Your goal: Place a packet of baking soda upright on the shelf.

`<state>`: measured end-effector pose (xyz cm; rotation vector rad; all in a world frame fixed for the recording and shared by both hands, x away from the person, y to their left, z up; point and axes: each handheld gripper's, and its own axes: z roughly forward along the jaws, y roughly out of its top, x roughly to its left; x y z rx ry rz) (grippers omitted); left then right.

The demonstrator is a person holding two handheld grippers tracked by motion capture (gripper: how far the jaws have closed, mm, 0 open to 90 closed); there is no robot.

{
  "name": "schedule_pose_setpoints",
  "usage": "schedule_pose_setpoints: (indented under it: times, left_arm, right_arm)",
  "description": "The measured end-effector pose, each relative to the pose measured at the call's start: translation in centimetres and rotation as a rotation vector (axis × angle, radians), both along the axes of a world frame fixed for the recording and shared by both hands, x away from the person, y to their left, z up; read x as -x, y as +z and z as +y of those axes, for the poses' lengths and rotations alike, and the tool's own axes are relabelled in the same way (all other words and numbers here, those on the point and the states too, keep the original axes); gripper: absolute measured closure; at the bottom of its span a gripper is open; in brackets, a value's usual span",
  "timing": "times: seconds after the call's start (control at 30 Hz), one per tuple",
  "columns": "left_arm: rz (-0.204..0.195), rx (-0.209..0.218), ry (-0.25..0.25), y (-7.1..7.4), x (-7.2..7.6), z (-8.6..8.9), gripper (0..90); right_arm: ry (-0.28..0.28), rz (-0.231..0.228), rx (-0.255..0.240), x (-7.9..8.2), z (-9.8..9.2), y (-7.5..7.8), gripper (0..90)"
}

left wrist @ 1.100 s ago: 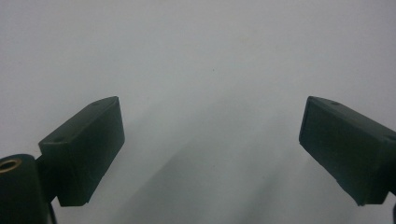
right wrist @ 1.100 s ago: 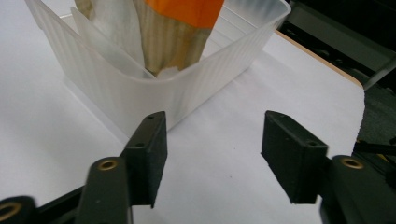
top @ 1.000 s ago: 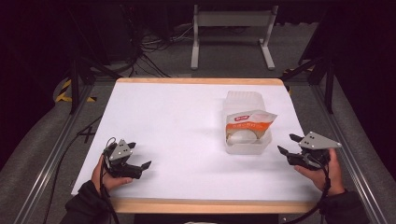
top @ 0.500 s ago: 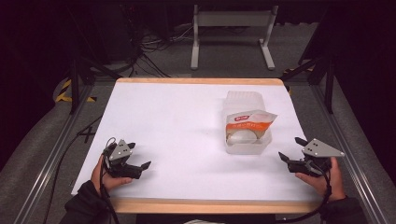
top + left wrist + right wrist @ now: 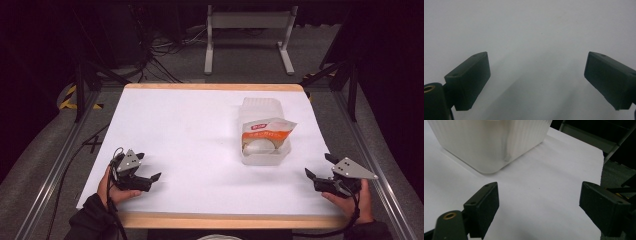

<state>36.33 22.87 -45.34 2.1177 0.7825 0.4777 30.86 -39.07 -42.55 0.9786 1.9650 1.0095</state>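
A translucent white ribbed tub point(image 5: 264, 150) stands right of the table's middle, and its near corner point(image 5: 491, 145) looms ahead in the right gripper view. Inside it sit a white and orange pouch point(image 5: 267, 131) and a white rounded lump point(image 5: 258, 146). My left gripper point(image 5: 152, 176) rests low at the table's front left, open over bare white surface point(image 5: 536, 72), nothing between its jaws. My right gripper point(image 5: 320, 166) is at the front right, open and empty point(image 5: 539, 202), a short way from the tub's near right corner.
The white table top point(image 5: 190, 130) has a wooden rim point(image 5: 230, 220) at the front and metal rails along both sides. The right edge of the table point(image 5: 602, 162) lies close to my right gripper. A metal stand point(image 5: 247, 30) and cables lie on the floor beyond.
My right gripper has drawn back toward the front edge and slightly right, away from the tub. The left gripper has stayed where it was.
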Motion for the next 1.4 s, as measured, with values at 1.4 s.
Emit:
schedule_pose_setpoints:
  times: [1.4]
  left_arm:
    - [-0.032,0.078,0.087,0.5,0.2,1.5,6.9]
  right_arm:
    - [-0.134,-0.026,-0.122,1.2,-2.9,-1.7,14.0]
